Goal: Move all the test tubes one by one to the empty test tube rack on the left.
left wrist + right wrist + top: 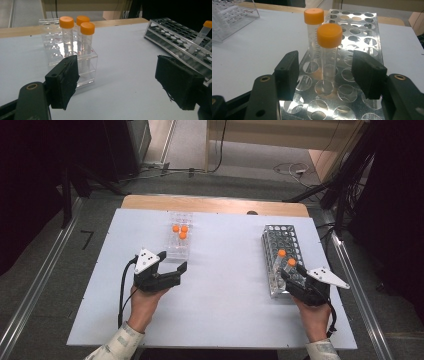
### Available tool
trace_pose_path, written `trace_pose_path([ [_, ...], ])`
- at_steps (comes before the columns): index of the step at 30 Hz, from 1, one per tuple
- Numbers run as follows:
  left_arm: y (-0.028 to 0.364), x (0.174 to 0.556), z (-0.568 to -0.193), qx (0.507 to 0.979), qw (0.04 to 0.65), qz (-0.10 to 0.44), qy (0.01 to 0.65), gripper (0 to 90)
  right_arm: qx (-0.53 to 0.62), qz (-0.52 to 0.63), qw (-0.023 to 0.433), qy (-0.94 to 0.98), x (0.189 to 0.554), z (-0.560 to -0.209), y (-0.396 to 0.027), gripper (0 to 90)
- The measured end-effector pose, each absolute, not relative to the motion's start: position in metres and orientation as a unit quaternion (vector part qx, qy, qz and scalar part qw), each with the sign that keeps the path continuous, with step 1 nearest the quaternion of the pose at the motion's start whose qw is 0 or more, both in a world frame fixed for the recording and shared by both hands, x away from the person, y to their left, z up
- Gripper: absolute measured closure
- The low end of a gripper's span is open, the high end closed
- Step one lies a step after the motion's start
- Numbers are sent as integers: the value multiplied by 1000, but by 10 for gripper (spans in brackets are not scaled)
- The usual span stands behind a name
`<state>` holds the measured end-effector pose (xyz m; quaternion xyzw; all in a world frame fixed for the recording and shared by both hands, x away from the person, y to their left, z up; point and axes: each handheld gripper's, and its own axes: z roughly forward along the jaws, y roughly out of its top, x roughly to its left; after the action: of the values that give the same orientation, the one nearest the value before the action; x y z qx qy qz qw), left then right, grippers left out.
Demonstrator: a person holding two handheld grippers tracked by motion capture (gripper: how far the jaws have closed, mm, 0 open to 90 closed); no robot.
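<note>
With the right gripper [325,75] held open around the near tube [329,53] in the metal rack [362,32], and the left gripper [117,85] open and empty, the tube could be knocked crooked by a skewed squeeze.

Standing on the table: five orange-capped tubes [179,231], three in one clear rack [179,245], two in one metal rack [281,240].

Right gripper [325,75]: jaws apart, flanking the nearer orange-capped tube [329,53]; second capped tube [314,32] behind; both upright in metal rack [359,32] on white surface [257,47].
</note>
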<state>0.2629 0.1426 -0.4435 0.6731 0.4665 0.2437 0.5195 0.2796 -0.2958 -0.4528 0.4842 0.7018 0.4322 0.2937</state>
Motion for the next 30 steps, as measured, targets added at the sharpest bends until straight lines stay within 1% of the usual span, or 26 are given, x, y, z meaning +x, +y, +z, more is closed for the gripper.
trace_pose_path([
  [6,142,263,-444,675,517,243,467,187,486,429,296,702,285,-456,-293,474],
  [12,142,263,-445,675,517,241,467,188,490,424,298,701,289,-458,-292,541],
  [20,142,264,-445,677,515,242,467,189,488,422,303,701,292,-460,-290,604],
  [28,141,264,-446,678,514,242,467,188,488,417,308,702,293,-461,-288,700],
  [30,142,264,-446,678,514,241,467,188,489,417,310,701,293,-460,-289,711],
])
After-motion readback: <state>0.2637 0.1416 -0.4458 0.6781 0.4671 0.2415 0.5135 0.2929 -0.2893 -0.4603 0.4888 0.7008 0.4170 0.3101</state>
